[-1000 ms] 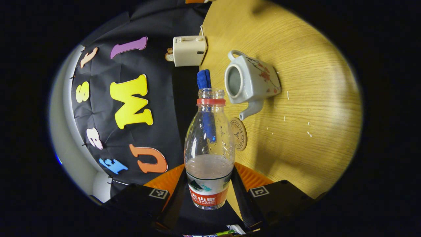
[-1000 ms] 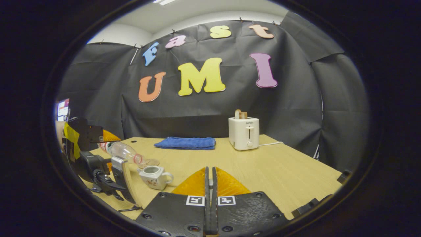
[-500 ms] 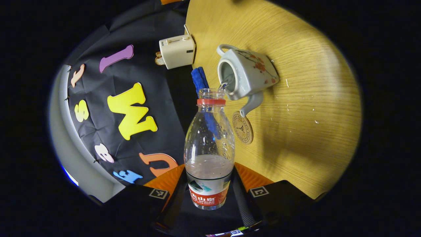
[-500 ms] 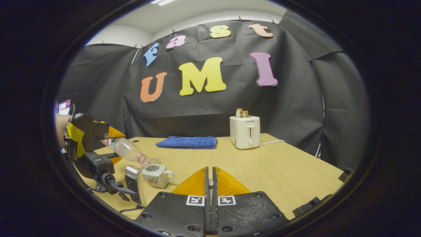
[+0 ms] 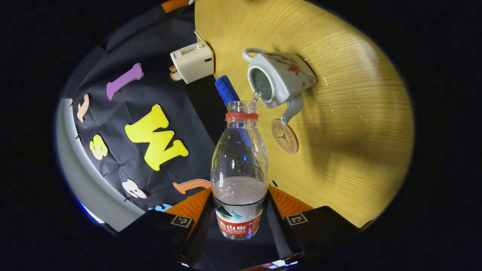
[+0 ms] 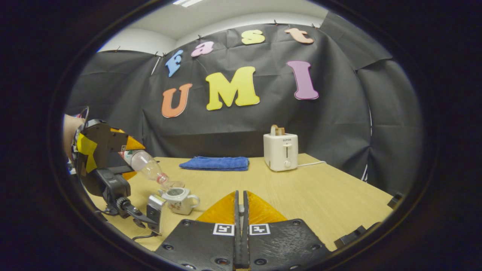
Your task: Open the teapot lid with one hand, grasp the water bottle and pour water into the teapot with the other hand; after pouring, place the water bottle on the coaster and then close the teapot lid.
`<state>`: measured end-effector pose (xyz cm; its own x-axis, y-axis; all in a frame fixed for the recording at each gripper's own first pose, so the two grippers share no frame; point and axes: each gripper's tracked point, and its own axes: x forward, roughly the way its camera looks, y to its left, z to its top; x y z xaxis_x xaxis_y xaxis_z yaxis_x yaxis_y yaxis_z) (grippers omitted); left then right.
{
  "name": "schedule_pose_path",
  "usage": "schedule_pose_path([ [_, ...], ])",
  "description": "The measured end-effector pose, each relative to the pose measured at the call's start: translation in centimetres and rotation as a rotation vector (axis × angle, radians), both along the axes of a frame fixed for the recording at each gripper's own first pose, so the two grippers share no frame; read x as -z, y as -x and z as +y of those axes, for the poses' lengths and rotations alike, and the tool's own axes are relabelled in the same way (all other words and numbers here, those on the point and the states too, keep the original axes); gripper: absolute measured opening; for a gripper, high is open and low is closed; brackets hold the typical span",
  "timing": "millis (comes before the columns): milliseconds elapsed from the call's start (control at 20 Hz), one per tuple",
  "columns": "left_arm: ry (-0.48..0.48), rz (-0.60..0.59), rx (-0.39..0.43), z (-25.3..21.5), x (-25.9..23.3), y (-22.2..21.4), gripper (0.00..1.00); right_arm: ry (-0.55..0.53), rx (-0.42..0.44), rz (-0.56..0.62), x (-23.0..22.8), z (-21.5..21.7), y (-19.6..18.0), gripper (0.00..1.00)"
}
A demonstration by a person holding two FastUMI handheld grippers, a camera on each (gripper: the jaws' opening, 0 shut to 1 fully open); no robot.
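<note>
My left gripper (image 5: pixel 240 195) is shut on a clear water bottle (image 5: pixel 239 165) with a red neck ring and no cap, gripping it around the label. In the right gripper view the bottle (image 6: pixel 147 167) is tilted mouth-down over the white flowered teapot (image 6: pixel 180 197). A thin stream of water (image 5: pixel 257 95) runs from the mouth into the lidless teapot (image 5: pixel 286 73). A round wooden coaster (image 5: pixel 285 131) lies beside the spout. My right gripper (image 6: pixel 240 199) hovers over the table to the right of the teapot, fingers pressed together; I cannot make out anything between them.
A white toaster (image 6: pixel 280 152) with bread in it and a folded blue towel (image 6: pixel 214 163) stand at the back of the wooden table (image 6: pixel 320 195). A hand holds the left gripper's body (image 6: pixel 99 158) at the left. Small droplets dot the table near the teapot.
The left gripper has risen and tipped the bottle further; water now streams into the teapot, where a second ago the mouth was still beside it. The right gripper has stayed put.
</note>
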<state>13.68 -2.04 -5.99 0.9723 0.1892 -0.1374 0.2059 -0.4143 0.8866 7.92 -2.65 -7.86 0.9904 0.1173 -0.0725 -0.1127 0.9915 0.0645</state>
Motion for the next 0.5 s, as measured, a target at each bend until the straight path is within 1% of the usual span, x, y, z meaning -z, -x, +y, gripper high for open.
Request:
schedule_pose_path([
  [150,-0.045,0.000,0.001,-0.1,-0.4,-0.4,0.75,0.004,-0.010,0.002,0.1,0.2,0.1,0.00],
  [350,-0.083,0.004,-0.012,-0.4,-0.6,-0.1,0.75,0.001,-0.012,-0.002,0.0,0.0,0.1,0.00],
  [500,-0.107,0.013,-0.003,-1.0,-0.7,-0.1,0.75,-0.009,-0.023,0.000,-0.1,0.0,0.1,0.00],
])
